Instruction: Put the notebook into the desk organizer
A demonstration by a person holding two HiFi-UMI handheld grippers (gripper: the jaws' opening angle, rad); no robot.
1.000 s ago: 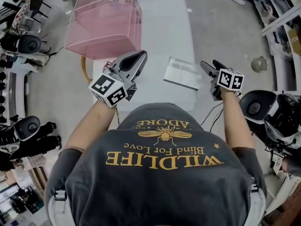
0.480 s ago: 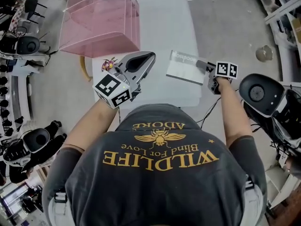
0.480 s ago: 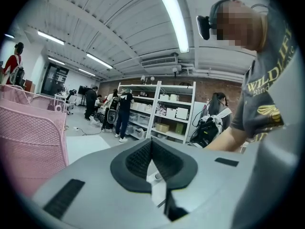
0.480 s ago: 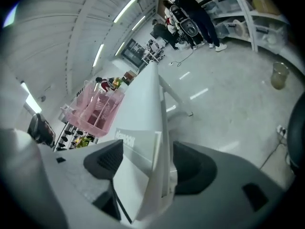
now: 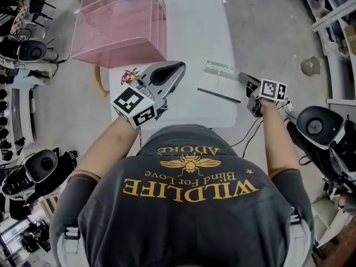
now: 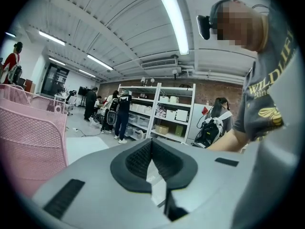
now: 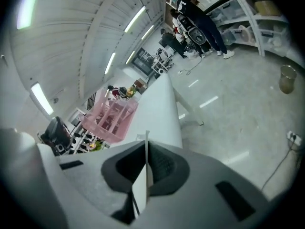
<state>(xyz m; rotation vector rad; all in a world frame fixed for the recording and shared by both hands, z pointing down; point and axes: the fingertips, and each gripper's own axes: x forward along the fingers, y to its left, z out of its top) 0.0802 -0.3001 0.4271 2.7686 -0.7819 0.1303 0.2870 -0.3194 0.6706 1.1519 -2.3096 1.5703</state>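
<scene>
Head view: notebook [image 5: 218, 80] in right claw [image 5: 243, 77]

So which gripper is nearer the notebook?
Right. The right gripper has just closed its jaws on the notebook edge; the left gripper hangs apart, off to its left, jaws together.

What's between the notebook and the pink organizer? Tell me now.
Nothing on the table: bare white top runs from the notebook, on which the right gripper has just closed, to the desk organizer. Only the left gripper, shut and empty, hovers close beside that path.
</scene>
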